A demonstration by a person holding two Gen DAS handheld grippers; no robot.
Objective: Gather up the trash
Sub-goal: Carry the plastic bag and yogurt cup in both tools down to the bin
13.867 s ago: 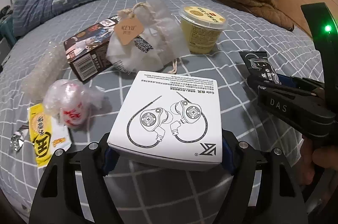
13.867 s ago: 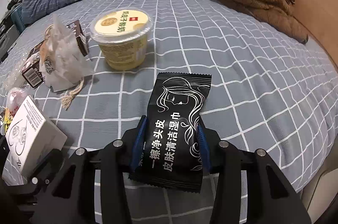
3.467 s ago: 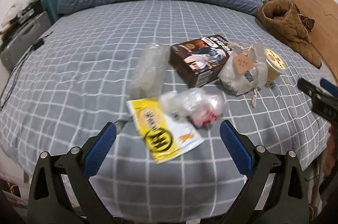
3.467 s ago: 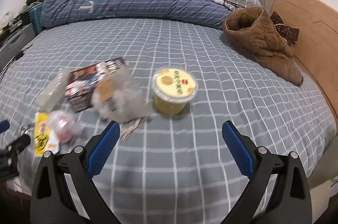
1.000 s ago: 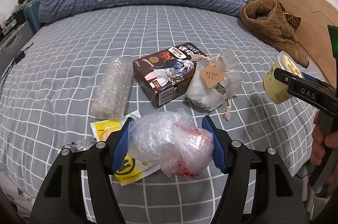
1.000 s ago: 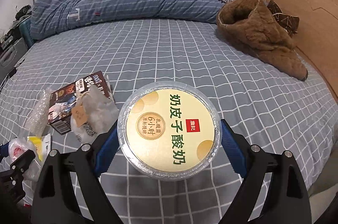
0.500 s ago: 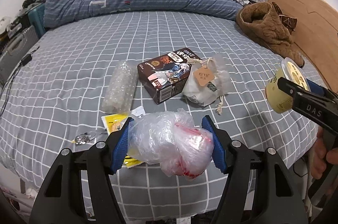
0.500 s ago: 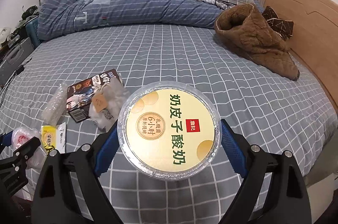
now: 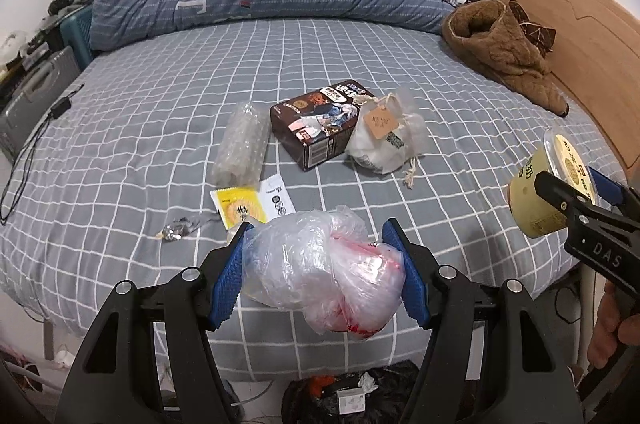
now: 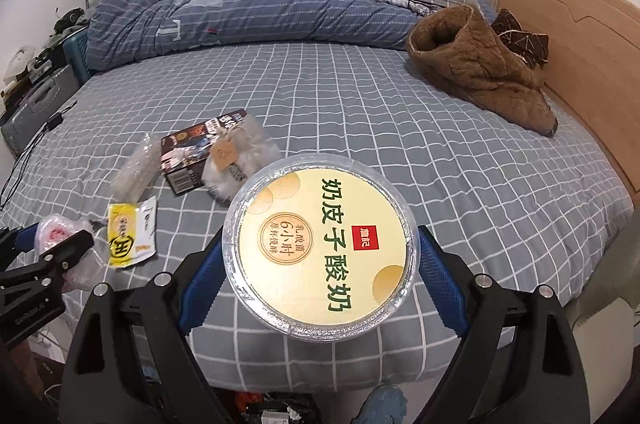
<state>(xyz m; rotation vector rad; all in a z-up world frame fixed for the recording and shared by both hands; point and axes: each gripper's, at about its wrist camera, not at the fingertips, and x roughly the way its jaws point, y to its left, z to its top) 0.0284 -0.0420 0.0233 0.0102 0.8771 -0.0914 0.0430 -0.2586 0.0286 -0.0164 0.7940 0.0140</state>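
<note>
Left wrist view: left gripper (image 9: 322, 274) clasps a crumpled plastic bag (image 9: 326, 270), right gripper (image 10: 318, 278) a yogurt cup (image 10: 318, 254); box (image 9: 320, 122), pouch (image 9: 386, 140), bubble wrap (image 9: 242, 144) and yellow sachet (image 9: 240, 206) remain on the bed (image 9: 160, 112).

Free: right half of grey checked bed (image 10: 480, 164) | Blocked: left-centre by brown printed carton (image 9: 320, 122), white drawstring pouch (image 9: 390, 140), bubble-wrap roll (image 9: 242, 144)

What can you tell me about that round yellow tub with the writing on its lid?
The tub is a squat, pale yellow plastic cup with a clear rim and a cream lid printed in green characters, a red square and a round stamp. The lid looks sealed. It is clamped at its sides between the right gripper's blue pads, lifted clear of the bed.
</note>
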